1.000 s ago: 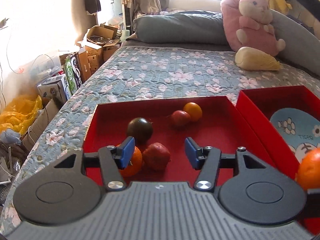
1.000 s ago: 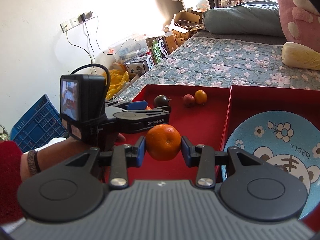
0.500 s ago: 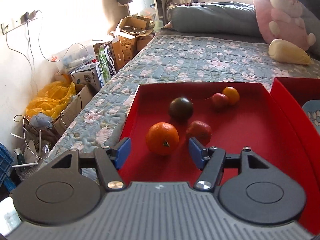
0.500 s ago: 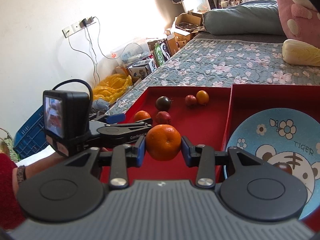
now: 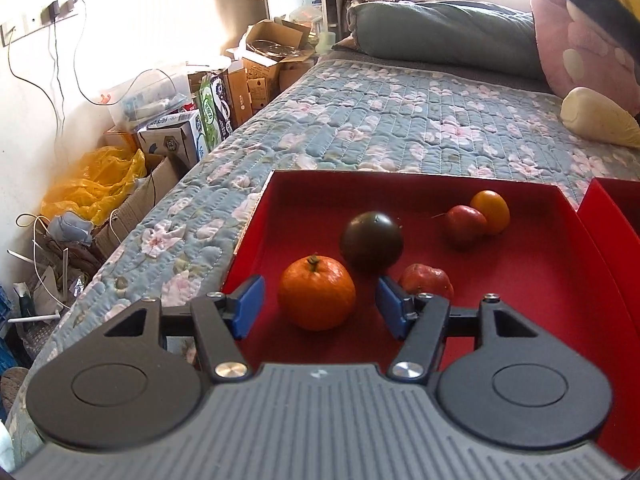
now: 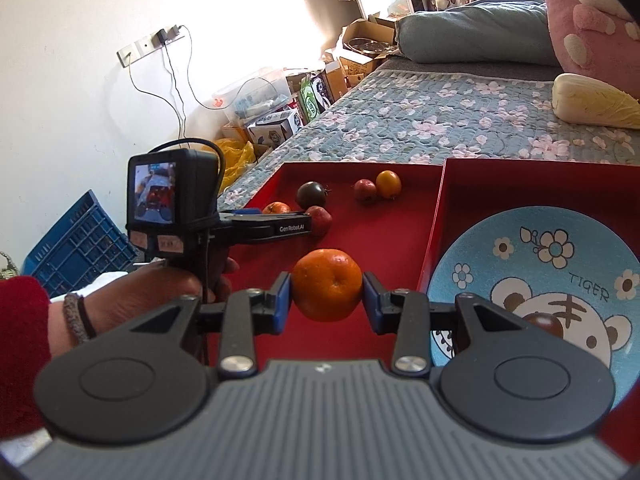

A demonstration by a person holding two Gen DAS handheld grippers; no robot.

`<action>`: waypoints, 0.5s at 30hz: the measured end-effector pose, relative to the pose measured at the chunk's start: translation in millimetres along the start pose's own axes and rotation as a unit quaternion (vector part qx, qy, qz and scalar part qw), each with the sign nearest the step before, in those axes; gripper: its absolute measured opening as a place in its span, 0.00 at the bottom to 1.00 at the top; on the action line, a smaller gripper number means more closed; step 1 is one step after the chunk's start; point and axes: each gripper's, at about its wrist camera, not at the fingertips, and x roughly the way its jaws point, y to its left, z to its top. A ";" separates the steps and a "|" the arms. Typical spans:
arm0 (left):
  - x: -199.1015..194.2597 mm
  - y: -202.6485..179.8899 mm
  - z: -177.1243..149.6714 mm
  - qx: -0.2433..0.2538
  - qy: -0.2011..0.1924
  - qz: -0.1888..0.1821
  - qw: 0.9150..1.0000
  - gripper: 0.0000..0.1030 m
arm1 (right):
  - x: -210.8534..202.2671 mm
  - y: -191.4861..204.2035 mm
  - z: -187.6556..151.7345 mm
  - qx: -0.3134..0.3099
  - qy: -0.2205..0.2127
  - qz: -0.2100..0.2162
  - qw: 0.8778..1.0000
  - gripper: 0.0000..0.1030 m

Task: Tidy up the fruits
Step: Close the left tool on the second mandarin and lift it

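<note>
Mandarin (image 6: pixel 327 284) clamped between the right gripper's (image 6: pixel 327 305) blue pads, held above the red tray (image 6: pixel 384 240), just left of the second tray's (image 6: pixel 520 176) wall. Blue tiger plate (image 6: pixel 560 264) lying in that right tray, with a dark fruit (image 6: pixel 546 324) on it. Over on the left: left gripper (image 5: pixel 318 308) wide apart, grasping nothing, pads flanking a second orange (image 5: pixel 317 298) without touching, down on the tray floor. Just beyond, a dark tomato (image 5: pixel 371 242); to its right, a red fruit (image 5: pixel 426 282) behind the right pad. Far right corner: small red fruit (image 5: pixel 464 226) touching a yellow-orange one (image 5: pixel 491 211). All on a floral quilt (image 5: pixel 380 120).
</note>
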 end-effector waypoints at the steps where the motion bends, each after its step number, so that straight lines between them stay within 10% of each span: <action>1: 1.5 0.5 0.6 -0.003 0.000 -0.002 1.000 0.55 | 0.3 0.4 -0.1 -0.001 0.001 0.000 1.000 0.40; 15: -20.1 5.1 -5.4 -0.023 0.016 -0.021 0.999 0.44 | -1.2 9.3 -2.3 -0.017 -0.001 -0.003 1.000 0.40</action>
